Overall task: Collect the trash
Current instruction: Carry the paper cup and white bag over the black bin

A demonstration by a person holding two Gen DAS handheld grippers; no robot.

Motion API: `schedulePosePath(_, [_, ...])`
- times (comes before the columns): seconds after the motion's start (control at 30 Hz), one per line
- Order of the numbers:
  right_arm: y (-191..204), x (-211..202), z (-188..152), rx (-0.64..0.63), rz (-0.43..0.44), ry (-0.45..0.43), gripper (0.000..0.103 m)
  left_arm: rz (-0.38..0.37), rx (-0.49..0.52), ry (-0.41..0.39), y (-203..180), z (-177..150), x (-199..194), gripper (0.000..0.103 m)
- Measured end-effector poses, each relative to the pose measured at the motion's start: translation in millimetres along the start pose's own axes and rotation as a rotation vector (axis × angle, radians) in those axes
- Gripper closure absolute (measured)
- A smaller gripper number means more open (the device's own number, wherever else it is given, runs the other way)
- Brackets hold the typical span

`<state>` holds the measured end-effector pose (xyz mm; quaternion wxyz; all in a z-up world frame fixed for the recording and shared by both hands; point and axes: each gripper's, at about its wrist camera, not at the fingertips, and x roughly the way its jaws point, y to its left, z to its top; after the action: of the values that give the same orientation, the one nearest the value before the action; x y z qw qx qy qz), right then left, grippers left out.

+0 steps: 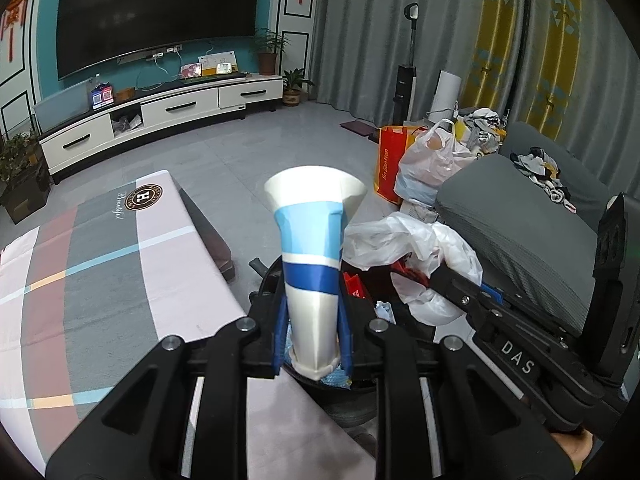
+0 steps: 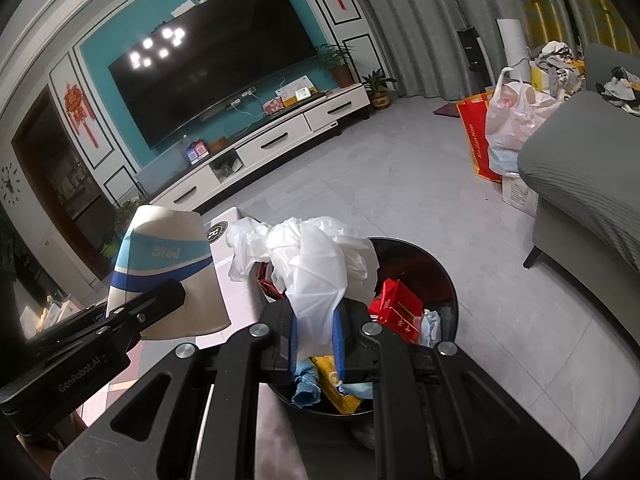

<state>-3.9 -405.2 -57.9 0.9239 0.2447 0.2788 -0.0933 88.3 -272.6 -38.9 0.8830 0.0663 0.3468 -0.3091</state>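
Observation:
My left gripper (image 1: 313, 340) is shut on a squashed white and blue paper cup (image 1: 312, 240), held mouth away from the camera above the table edge and the bin. That cup (image 2: 168, 272) also shows at the left of the right wrist view, with the left gripper's fingers (image 2: 160, 300) on it. My right gripper (image 2: 316, 340) is shut on a crumpled white plastic bag (image 2: 316, 264), which hangs over the round black trash bin (image 2: 448, 280). In the left wrist view the bag (image 1: 404, 240) and the right gripper's fingers (image 1: 460, 292) sit just right of the cup. The bin holds a red box (image 2: 396, 308) and other scraps.
A table with a checked pink and grey cloth (image 1: 100, 272) lies at the left of the bin. A grey sofa (image 1: 528, 232) stands at the right, with full shopping bags (image 1: 432, 160) beside it. A TV cabinet (image 1: 160, 116) lines the far wall across open grey floor.

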Motion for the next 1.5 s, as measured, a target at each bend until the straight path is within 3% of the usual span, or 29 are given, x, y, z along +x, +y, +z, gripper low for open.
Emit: schedulePosePath(1.5, [-40.3, 13.7, 0.6, 0.043, -0.079, 0.060, 0.088, -0.028, 0.033, 0.101, -24.7, -7.1, 68.5, 0.080])
